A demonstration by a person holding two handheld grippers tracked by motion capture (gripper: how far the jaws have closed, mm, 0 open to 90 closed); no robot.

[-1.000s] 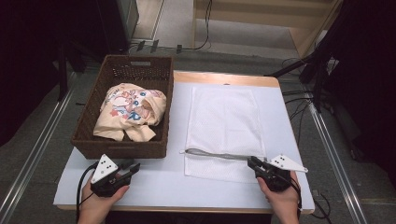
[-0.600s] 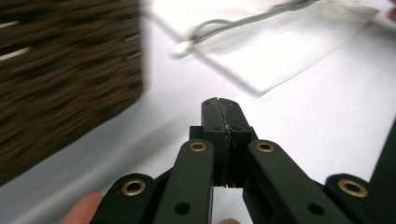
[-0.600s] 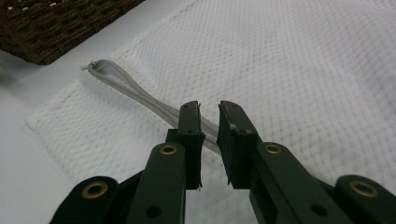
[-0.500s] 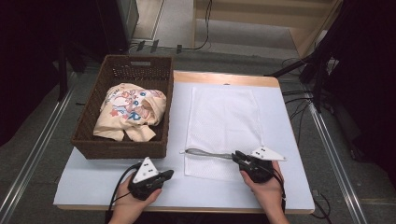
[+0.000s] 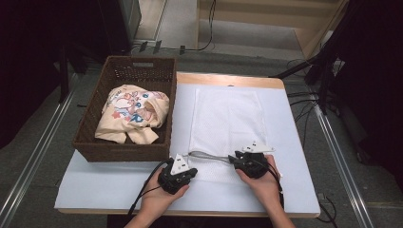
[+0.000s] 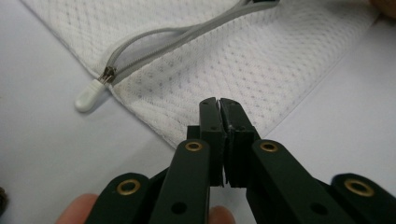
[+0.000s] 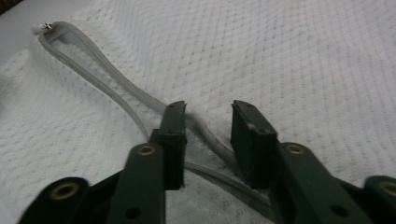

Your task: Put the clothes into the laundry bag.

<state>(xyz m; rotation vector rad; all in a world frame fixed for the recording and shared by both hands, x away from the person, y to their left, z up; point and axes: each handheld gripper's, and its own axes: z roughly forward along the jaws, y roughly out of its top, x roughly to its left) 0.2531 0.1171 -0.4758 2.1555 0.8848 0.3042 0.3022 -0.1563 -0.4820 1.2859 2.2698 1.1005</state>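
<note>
I am working a white mesh laundry bag point(image 5: 227, 124) lying flat at the middle of the table point(image 5: 294, 190), its grey zipper point(image 5: 209, 156) already gaping along the near edge. The patterned garment point(image 5: 132, 114) is sitting in the wicker basket point(image 5: 124, 150) at ten o'clock, so loading it is, I judge, still ahead.

My left gripper point(image 5: 190, 173) is resting at seven o'clock of the bag with its jaws pressed together over the mesh corner, gripping nothing that I can see; the white zipper pull point(image 6: 88, 96) is lying just beyond at ten o'clock.

My right gripper point(image 5: 233, 159) is at five o'clock, its jaws having just been opening, now straddling the zipper's lip (pads apparently clear of it).
</note>
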